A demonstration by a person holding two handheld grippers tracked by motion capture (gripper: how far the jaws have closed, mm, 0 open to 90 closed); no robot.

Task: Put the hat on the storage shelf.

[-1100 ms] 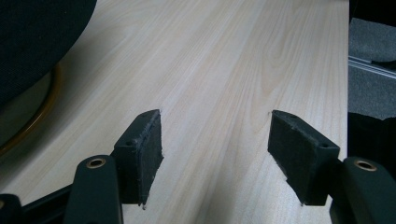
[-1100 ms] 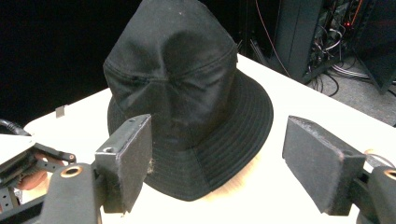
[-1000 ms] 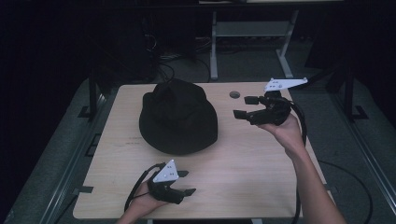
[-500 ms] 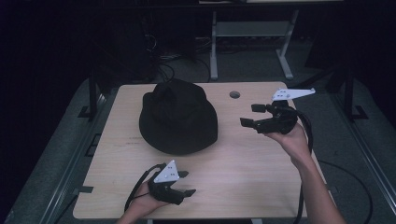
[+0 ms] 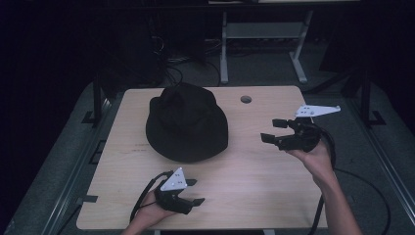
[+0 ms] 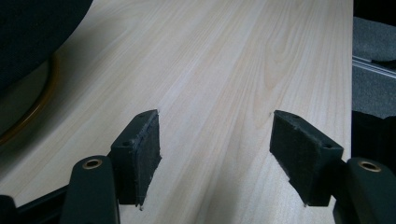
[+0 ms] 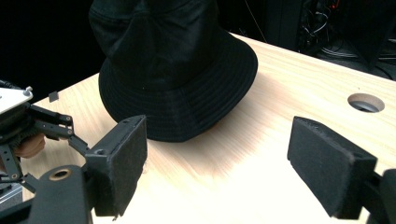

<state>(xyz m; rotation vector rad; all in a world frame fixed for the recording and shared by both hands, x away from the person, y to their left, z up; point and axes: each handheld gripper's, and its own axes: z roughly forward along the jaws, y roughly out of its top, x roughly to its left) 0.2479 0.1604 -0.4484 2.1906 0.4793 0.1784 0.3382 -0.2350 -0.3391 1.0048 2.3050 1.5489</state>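
The black hat [image 5: 187,122] sits crown up on the table [image 5: 254,191], toward its far edge and a little left of the middle, with its brim flat on the wood. Nothing pins or props it, so it looks simply set down, free to be taken from either side. It is a soft bucket hat, dark all over, with a stitched brim and a crumpled crown. In the left gripper view a tan ring seems to show beneath its edge; I cannot tell what that is.

The right gripper [image 5: 277,131] hangs above the right edge, aimed at the hat, jaws wide and empty; I'd guess it is lined up for the brim. The left gripper [image 5: 195,192] rests low by the near edge, jaws also wide with nothing between them, probably waiting. A round hole [image 5: 246,99] lies near the far edge, right of the hat.
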